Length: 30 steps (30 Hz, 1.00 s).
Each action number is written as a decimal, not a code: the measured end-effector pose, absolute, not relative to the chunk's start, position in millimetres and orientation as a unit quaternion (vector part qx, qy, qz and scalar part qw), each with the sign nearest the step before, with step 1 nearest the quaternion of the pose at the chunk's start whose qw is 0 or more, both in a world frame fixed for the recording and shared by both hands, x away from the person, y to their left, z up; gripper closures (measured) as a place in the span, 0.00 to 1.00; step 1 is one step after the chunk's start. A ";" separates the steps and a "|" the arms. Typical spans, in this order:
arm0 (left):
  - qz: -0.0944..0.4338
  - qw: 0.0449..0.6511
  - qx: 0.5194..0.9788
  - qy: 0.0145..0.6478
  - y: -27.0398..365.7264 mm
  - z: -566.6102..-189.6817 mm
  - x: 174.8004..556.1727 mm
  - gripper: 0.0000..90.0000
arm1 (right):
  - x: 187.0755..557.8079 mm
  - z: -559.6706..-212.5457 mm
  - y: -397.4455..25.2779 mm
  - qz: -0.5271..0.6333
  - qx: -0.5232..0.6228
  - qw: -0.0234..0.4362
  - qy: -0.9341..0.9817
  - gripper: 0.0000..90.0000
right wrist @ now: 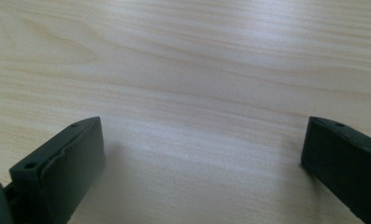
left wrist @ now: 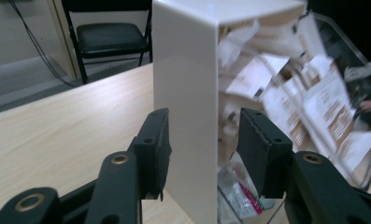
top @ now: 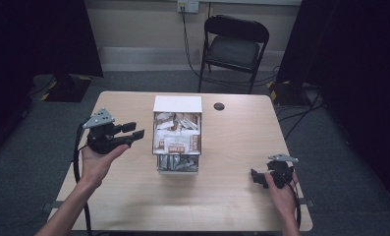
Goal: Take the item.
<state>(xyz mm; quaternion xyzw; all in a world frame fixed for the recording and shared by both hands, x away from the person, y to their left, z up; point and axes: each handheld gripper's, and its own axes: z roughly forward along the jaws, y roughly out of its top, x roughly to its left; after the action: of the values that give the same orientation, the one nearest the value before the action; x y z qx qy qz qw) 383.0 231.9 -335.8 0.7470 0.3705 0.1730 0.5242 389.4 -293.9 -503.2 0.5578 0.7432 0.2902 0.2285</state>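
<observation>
A clear plastic organiser (top: 177, 135) with a white top and side panel stands in the middle of the wooden table (top: 133, 196), stuffed with several paper sachets (top: 177, 142). My left gripper (top: 133, 131) is held above the table just left of it, open, jaws pointing at its side. In the left gripper view the white side panel (left wrist: 185, 93) stands between and beyond the open gripper (left wrist: 204, 154), and crumpled sachets (left wrist: 314, 102) spill to the right. My right gripper (top: 257, 177) rests low near the table's front right, open, with bare wood (right wrist: 197, 93) between its jaws (right wrist: 202, 154).
A small black round disc (top: 219, 106) lies on the table behind the organiser. A black folding chair (top: 234, 46) stands beyond the far edge, with cables on the floor. Bare tabletop stretches in front of the organiser and to both sides.
</observation>
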 end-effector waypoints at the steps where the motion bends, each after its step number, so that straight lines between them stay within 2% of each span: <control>1: 0.177 0.527 0.745 0.370 231.6 -332.4 383.1 0.60 | 389.4 -503.2 -293.9 0.290 0.558 0.229 0.743 0.00; 15: 0.171 0.578 0.723 0.338 226.8 -302.1 379.4 0.64 | 389.4 -503.2 -293.9 0.290 0.558 0.228 0.743 0.00; 19: 0.159 0.595 0.720 0.320 219.0 -300.7 378.2 0.61 | 389.4 -503.2 -293.9 0.290 0.558 0.228 0.743 0.00; 30: 0.124 0.600 0.741 0.275 196.0 -301.9 385.8 0.60 | 389.4 -503.2 -293.9 0.290 0.558 0.228 0.743 0.00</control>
<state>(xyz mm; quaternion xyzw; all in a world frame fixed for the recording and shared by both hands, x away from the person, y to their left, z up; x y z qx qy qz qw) 385.8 196.0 -301.9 0.7409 0.2755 0.1238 0.5999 389.4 -293.9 -503.2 0.5582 0.7431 0.2900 0.2281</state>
